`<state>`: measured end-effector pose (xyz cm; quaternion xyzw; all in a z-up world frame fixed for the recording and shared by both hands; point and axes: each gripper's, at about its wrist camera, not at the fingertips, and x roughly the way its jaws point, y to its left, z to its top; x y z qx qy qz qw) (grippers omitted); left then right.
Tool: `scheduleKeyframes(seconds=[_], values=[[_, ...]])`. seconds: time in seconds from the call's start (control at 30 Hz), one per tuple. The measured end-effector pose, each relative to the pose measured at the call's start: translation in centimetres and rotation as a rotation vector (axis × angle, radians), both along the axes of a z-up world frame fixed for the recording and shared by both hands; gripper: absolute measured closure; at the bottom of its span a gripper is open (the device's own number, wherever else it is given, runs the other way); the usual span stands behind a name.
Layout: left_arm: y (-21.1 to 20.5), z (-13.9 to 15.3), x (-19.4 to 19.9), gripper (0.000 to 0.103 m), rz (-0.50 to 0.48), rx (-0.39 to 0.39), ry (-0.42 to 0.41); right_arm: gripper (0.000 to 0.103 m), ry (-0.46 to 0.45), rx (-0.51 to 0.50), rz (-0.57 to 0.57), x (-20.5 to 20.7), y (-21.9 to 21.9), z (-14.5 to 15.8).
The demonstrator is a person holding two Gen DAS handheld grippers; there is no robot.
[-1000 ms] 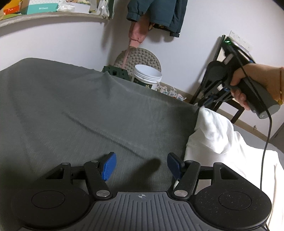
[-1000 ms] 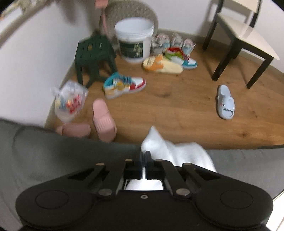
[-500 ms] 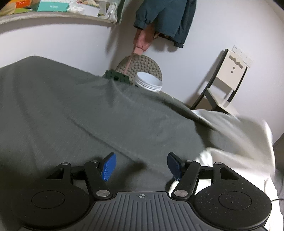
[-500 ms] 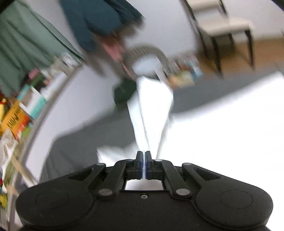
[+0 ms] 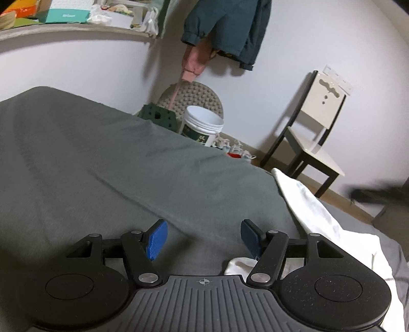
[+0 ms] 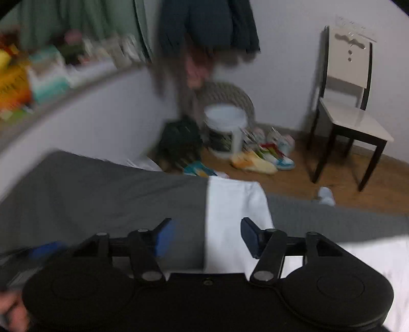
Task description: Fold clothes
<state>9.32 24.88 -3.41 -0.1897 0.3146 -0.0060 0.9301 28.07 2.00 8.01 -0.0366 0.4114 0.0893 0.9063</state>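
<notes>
White garment (image 6: 235, 219) flat on grey bedsheet (image 5: 115, 163), left claw (image 5: 203, 238) and right claw (image 6: 204, 236) both wide, empty.

text: none legible | bucket (image 5: 202, 129) label: blurred | shelf box (image 5: 67, 15): print unreadable
</notes>
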Motion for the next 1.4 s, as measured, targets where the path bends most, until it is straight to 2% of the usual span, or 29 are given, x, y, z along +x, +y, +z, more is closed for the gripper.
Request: scheduleKeyframes(seconds=[0.1,0.17,0.23,0.3,0.33,0.4,0.43,0.47,0.53,0.67,0.8,0.9,1.03,1.17,1.23,1.27,1.3,1.37,1.4], values=[[0.2,-0.2,0.4,0.039,-0.002,0.009,0.008,0.055,0.114,-0.090,-0.051,5.9,3.7,-3.2],[0.5,-0.5,0.6,0.039,0.000,-0.002,0.014,0.055,0.128,-0.187,-0.050,8.1,5.6,-4.8],[0.7,-0.8,0.8,0.039,-0.001,-0.006,0.019,0.055,0.123,-0.231,-0.047,9.4,6.7,-5.9],[0.7,-1.1,1.1,0.039,-0.004,-0.006,0.023,0.057,0.133,-0.195,-0.066,9.8,6.7,-6.7],[0.6,-1.3,1.2,0.039,-0.007,-0.007,0.026,0.062,0.136,-0.174,-0.077,10.0,6.7,-7.1],[0.5,-1.6,1.4,0.039,-0.015,-0.013,0.031,0.082,0.132,-0.099,-0.112,10.1,5.6,-7.2],[0.4,-1.6,1.5,0.039,-0.022,-0.017,0.031,0.097,0.127,-0.085,-0.125,9.8,5.1,-6.8],[0.3,-1.7,1.5,0.039,-0.032,-0.023,0.027,0.100,0.113,-0.062,-0.125,9.2,4.4,-6.1],[0.2,-1.4,1.4,0.039,-0.057,-0.039,0.014,0.100,0.084,-0.015,-0.126,8.0,3.0,-4.7],[0.3,-0.6,1.3,0.039,-0.158,-0.175,0.000,0.100,-0.032,0.140,-0.141,1.0,-1.2,1.0],[0.1,-0.2,0.7,0.039,-0.323,-0.389,0.035,0.100,-0.143,0.288,-0.233,-9.2,-7.2,6.3],[-0.8,-0.2,-0.1,0.039,-0.351,-0.456,0.054,0.100,-0.219,0.361,-0.315,-17.7,-11.3,9.1],[-2.4,-1.6,0.4,0.038,-0.315,-0.546,0.130,0.100,-0.272,0.352,-0.428,-27.5,-14.8,10.3],[-4.4,-3.1,1.1,0.038,-0.278,-0.524,0.183,0.100,-0.200,0.329,-0.528,-32.9,-17.8,7.9],[-4.7,-3.4,0.8,0.038,-0.234,-0.504,0.181,0.097,-0.144,0.299,-0.504,-33.4,-18.1,6.1],[-4.9,-3.6,0.7,0.038,-0.212,-0.495,0.180,0.091,-0.124,0.286,-0.476,-33.3,-17.9,5.4],[-5.1,-3.7,0.6,0.038,-0.190,-0.485,0.179,0.071,-0.122,0.305,-0.459,-32.9,-17.6,4.9],[-5.1,-4.1,0.5,0.038,-0.147,-0.504,0.174,0.049,-0.115,0.414,-0.426,-30.9,-17.3,3.5],[-5.1,-4.2,0.5,0.038,-0.126,-0.516,0.171,0.048,-0.110,0.467,-0.413,-29.9,-17.1,2.8]])
